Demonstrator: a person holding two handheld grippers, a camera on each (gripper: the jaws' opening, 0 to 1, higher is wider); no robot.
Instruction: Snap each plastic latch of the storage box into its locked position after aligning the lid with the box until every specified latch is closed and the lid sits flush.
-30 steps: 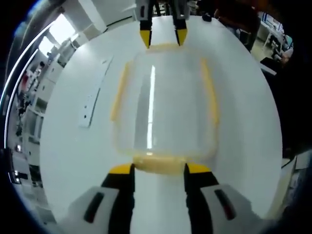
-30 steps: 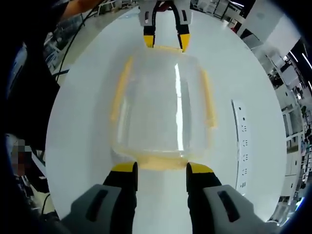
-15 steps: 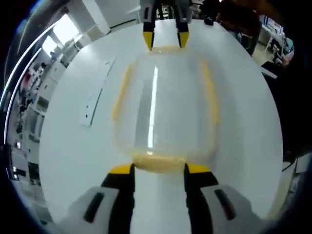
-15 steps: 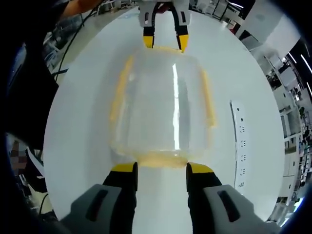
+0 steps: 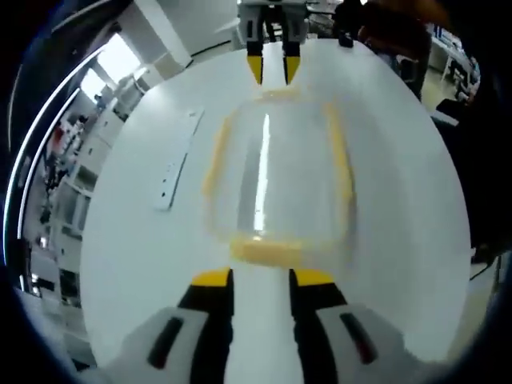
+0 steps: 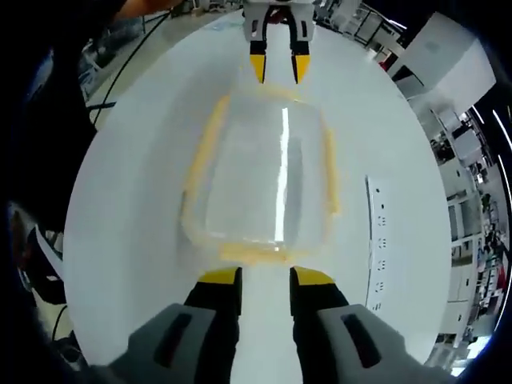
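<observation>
Storage box (image 5: 276, 188) sits on the white round table (image 5: 128, 264), lid on, between my two tongs. My left gripper (image 5: 261, 278) stands just short of its near yellow latch (image 5: 270, 252), jaws narrowly apart and holding nothing. From the right gripper view, my right gripper (image 6: 265, 277) is likewise narrow and empty beside its near latch (image 6: 252, 254). Farther off, a white power strip (image 6: 378, 240) lies beside the box.

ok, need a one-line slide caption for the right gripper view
Right gripper and left gripper face each other at opposite end latches of a clear storage box with yellow trim, on a white table.
</observation>
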